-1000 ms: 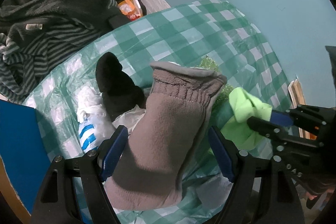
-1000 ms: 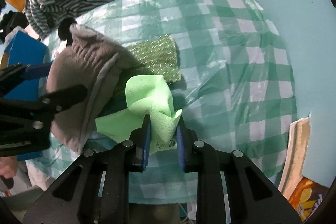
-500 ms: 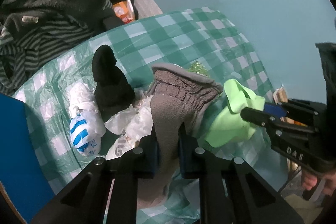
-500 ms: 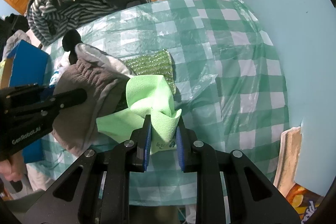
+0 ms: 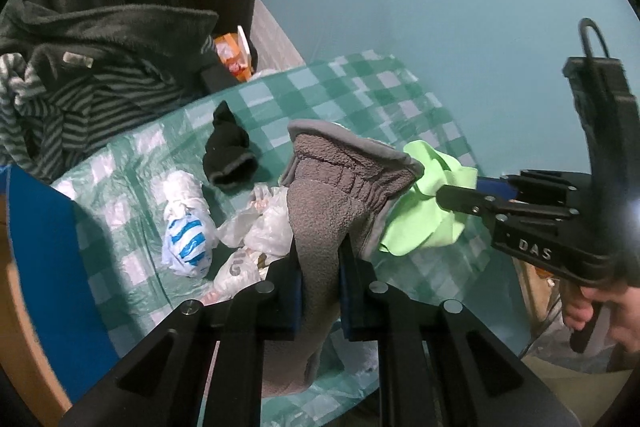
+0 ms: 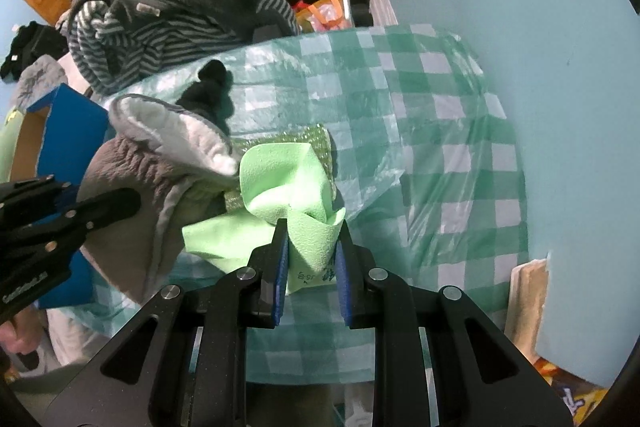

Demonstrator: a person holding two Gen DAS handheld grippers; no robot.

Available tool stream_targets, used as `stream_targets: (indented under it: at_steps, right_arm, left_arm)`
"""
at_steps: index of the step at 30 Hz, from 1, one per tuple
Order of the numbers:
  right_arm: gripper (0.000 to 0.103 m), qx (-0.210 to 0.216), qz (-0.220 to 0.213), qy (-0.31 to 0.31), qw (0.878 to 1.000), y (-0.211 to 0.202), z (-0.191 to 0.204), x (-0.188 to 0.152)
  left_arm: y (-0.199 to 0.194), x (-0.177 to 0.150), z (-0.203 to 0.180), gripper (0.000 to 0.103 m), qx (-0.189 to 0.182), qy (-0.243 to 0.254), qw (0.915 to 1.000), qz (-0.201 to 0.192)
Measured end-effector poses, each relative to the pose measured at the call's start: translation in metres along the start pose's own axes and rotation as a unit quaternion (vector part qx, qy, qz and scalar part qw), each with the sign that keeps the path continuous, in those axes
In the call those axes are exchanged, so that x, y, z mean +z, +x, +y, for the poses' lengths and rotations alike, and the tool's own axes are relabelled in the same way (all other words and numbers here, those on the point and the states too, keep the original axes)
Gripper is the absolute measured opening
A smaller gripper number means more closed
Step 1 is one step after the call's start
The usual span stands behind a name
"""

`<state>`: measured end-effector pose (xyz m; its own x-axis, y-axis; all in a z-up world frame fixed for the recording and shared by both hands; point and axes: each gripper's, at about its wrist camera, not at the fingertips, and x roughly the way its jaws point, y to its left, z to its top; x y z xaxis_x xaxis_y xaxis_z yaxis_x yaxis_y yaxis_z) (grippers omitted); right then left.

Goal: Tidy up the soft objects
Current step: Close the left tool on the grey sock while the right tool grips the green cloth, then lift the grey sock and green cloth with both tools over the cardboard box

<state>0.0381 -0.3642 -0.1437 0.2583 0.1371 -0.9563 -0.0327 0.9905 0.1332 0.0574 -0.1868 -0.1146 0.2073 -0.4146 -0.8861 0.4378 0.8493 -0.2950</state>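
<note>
over the green checked bench [image 6: 460, 131] my left gripper [image 5: 319, 267] pinches the grey fleece sock [image 5: 336, 195] while my right gripper [image 6: 311, 259] clamps the lime cloth [image 6: 288, 183], both lifted and touching, so i risk one snagging and dragging the other loose.

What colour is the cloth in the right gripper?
Light green cloth, clearest in the right wrist view, pinched in the right gripper.

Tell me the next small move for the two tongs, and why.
Probably carry both loads left toward the blue cardboard box. The left tongs are shut on the grey fleece sock, lifted off the green checked tablecloth; the right tongs pinch the lime-green cloth. Neither soft item is sorted yet.
</note>
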Motion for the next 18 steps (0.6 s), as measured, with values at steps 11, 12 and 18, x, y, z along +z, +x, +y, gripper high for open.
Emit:
stream_targets:
  at_steps: [11,12,18]
  right_arm:
    - [0.02,0.004,-0.021,-0.034,0.999,-0.028,0.021,0.012]
    - [0.02,0.004,-0.023,-0.037,0.999,-0.03,0.022,0.013]
    - [0.02,0.008,-0.032,-0.055,0.998,-0.041,0.037,0.02]
  left_arm:
    - [-0.055,-0.008,0.014,0.013,-0.013,-0.032,0.9982,-0.049]
    - [-0.061,-0.009,0.016,0.013,-0.013,-0.034,0.9979,-0.054]
    - [-0.083,-0.014,0.03,0.013,0.0,-0.047,0.9959,-0.077]
